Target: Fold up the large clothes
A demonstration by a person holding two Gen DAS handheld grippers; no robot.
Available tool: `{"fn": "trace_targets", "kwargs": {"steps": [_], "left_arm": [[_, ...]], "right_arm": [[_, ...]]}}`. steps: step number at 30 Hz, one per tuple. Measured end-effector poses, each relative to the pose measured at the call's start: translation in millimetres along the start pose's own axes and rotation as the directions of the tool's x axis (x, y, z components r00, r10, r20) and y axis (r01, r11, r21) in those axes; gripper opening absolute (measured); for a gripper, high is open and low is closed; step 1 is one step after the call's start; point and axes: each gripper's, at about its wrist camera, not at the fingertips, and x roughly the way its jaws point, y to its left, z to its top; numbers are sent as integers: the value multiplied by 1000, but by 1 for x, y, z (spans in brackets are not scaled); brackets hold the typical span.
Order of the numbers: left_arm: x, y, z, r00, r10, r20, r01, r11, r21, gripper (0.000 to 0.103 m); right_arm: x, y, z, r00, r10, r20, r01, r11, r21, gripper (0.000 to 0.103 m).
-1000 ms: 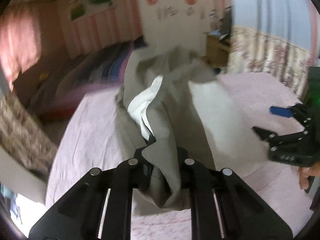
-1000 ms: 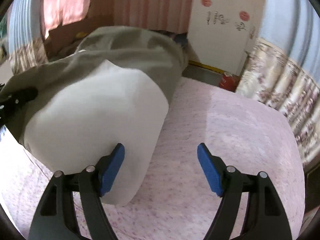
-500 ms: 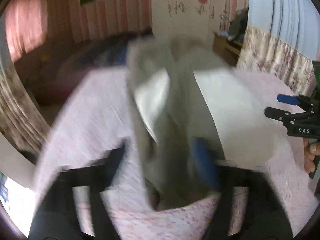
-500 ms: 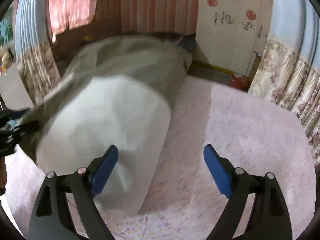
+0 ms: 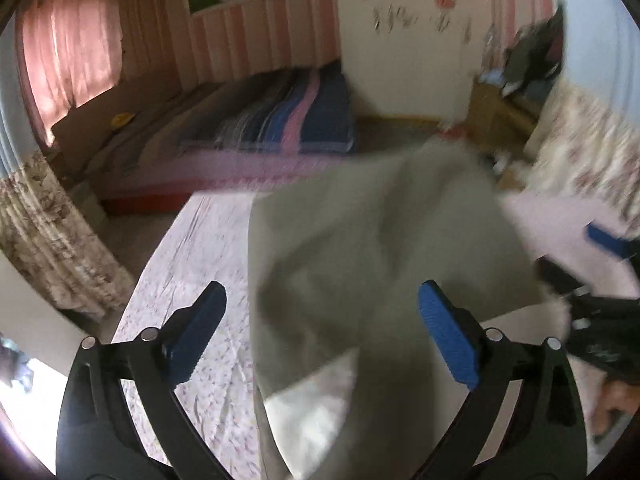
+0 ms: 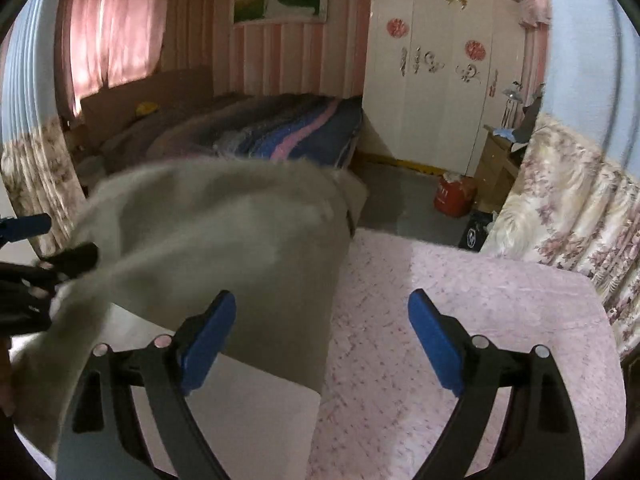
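A large grey-green garment [image 5: 360,248] with a white lining lies in a blurred heap on the pink bedsheet [image 5: 192,264]. It also shows in the right wrist view [image 6: 224,248]. My left gripper [image 5: 320,344] is open, its blue pads either side of the garment's near part, holding nothing. My right gripper [image 6: 320,340] is open and empty, its left pad over the garment's right edge. The right gripper also shows at the right of the left wrist view [image 5: 600,264]; the left gripper shows at the left edge of the right wrist view [image 6: 36,240].
A second bed with a striped blue and pink blanket [image 6: 288,132] stands beyond the floor gap. A white wardrobe [image 6: 440,80], a red container [image 6: 454,196] on the floor, a wooden side table [image 6: 500,152] and floral curtains [image 6: 568,208] lie to the right.
My left gripper has opened and let go of the garment, which dropped lower onto the sheet. The right gripper stayed open and drew back a little.
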Motion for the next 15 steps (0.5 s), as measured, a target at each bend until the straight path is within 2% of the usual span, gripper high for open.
{"fn": "trace_targets", "kwargs": {"steps": [1, 2, 4, 9, 12, 15], "left_arm": [[10, 2, -4, 1000, -3, -20, 3, 1000, -10, 93], [20, 5, -10, 999, -13, -37, 12, 1000, -26, 93], [40, 11, -25, 998, -25, -63, 22, 999, -49, 95], [60, 30, -49, 997, -57, -61, 48, 989, -140, 100], [60, 32, -45, 995, -68, -79, 57, 989, -137, 100], [52, 36, -30, 993, -105, -62, 97, 988, -123, 98]], "right_arm": [[13, 3, -6, 1000, -2, -23, 2, 1000, -9, 91], [21, 4, -9, 1000, -8, -27, 8, 1000, -10, 96], [34, 4, -19, 1000, -3, -22, 2, 1000, -18, 100], [57, 1, -39, 998, 50, -39, -52, 998, -35, 100], [60, -5, -44, 997, 62, -42, -63, 998, -22, 100], [50, -3, -30, 999, 28, -18, -28, 999, -36, 100]]}}
